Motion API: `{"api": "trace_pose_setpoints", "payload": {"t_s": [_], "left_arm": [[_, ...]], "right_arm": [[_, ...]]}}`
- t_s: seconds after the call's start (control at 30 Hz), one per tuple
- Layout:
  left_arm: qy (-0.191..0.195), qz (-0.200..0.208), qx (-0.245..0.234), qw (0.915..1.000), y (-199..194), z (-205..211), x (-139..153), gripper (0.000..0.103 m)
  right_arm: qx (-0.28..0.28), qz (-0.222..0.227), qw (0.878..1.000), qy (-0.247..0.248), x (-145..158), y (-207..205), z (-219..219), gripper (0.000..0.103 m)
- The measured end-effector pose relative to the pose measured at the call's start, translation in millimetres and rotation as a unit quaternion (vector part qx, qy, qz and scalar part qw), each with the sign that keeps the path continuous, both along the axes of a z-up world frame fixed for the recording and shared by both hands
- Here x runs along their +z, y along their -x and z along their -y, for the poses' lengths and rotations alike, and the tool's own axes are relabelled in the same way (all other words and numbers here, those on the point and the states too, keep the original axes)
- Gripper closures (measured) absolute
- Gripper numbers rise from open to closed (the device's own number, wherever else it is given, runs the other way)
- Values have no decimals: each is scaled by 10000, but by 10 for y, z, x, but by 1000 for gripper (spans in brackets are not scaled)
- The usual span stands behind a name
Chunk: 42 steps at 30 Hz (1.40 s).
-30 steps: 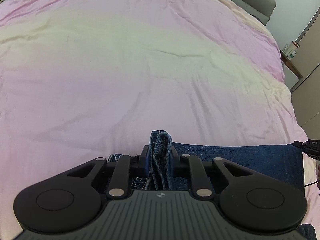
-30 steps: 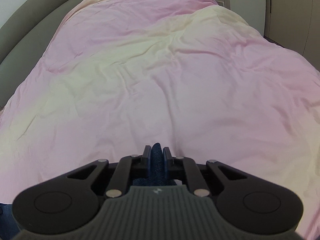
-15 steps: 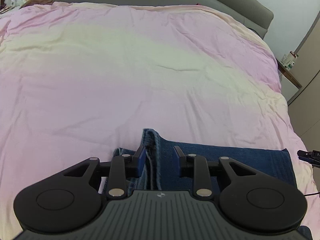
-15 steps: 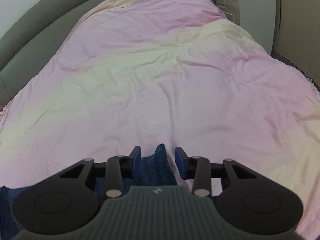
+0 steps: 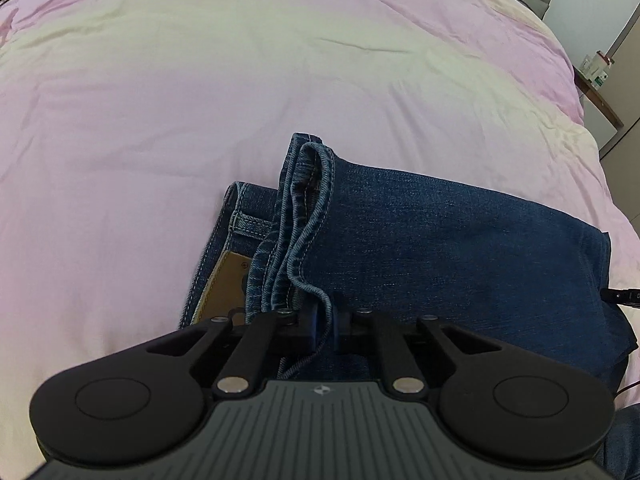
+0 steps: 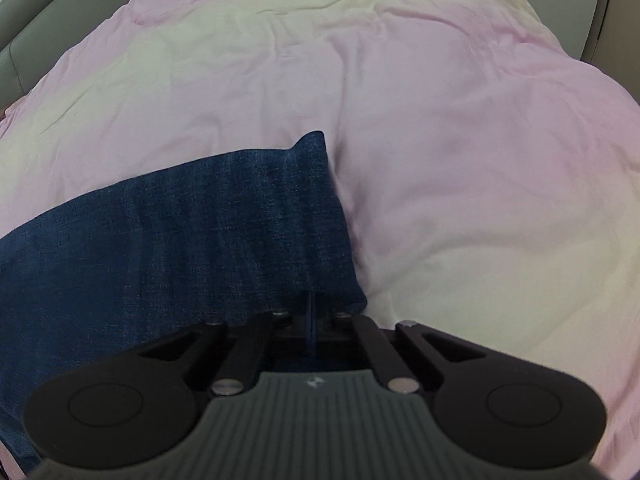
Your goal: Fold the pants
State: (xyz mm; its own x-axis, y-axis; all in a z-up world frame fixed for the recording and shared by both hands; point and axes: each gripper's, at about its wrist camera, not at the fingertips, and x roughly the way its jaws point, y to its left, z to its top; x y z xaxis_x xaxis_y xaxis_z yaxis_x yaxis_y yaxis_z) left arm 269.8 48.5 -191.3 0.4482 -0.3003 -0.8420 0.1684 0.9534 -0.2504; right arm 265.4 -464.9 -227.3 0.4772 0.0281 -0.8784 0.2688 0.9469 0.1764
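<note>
The bed (image 5: 240, 80) is stretching away ahead of both tools under its pink cover. The pants (image 5: 440, 232) are lying folded on it just ahead of the tools, their long axis running crosswise from one tool to the other. The left tool (image 5: 325, 320) is sitting at the end with the hems (image 5: 304, 200) and waistband; its jaws are closing narrow on a hem edge. The right tool (image 6: 311, 320) is sitting at the opposite, folded end, pinching a ridge of denim with its jaws fully closed. Each hand is nearest its own end.
</note>
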Motion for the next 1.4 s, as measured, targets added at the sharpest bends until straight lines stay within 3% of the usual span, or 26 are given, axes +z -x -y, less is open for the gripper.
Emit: {"api": "trace_pose_setpoints", "payload": {"t_s": [0.1,0.2,0.27,0.33,0.47,0.63,0.8,0.87,0.93,0.97,1.03,1.1,1.2,1.27,1.4], "left_arm": [[-71,160,-39,9998,143,-9,228,90],[-42,305,-201,9993,356,1,413,90],[-190,321,-279,9989,510,53,481,90],[-276,282,-378,9985,601,100,473,89],[-868,145,-234,9958,590,115,199,89],[148,-359,656,9971,447,-270,9,96],[201,-284,1291,9910,555,-377,170,96],[574,-332,1654,9840,643,-513,232,79],[1004,-331,1847,9771,737,-615,295,68],[1137,-323,1887,9749,776,-644,326,65],[1228,-366,2056,9702,850,-660,370,45],[1317,-471,2288,9634,859,-653,320,31],[1469,-767,2417,9561,776,-591,124,31],[1736,-1029,2512,9467,763,-576,-26,38],[2107,-1070,2903,9273,764,-576,-237,39]], "right_arm": [[128,-11,9997,187,183,44,-49,103],[327,191,9992,112,447,261,-134,94],[562,83,9983,153,520,423,-247,93],[742,-32,9970,199,520,558,-333,93],[897,-227,9947,438,408,711,-427,93],[881,-303,9952,294,251,695,-370,94],[801,-243,9964,140,265,751,-298,93],[791,-190,9966,113,316,802,-285,90],[735,-56,9973,27,400,894,-247,66],[676,24,9977,10,441,943,-212,60],[526,158,9985,-29,530,1015,-127,56],[264,280,9990,-213,584,1102,2,56],[-42,374,9985,-408,603,1190,148,55],[-81,386,9983,-421,596,1226,181,55],[-73,379,9982,-458,555,1268,159,55]]}}
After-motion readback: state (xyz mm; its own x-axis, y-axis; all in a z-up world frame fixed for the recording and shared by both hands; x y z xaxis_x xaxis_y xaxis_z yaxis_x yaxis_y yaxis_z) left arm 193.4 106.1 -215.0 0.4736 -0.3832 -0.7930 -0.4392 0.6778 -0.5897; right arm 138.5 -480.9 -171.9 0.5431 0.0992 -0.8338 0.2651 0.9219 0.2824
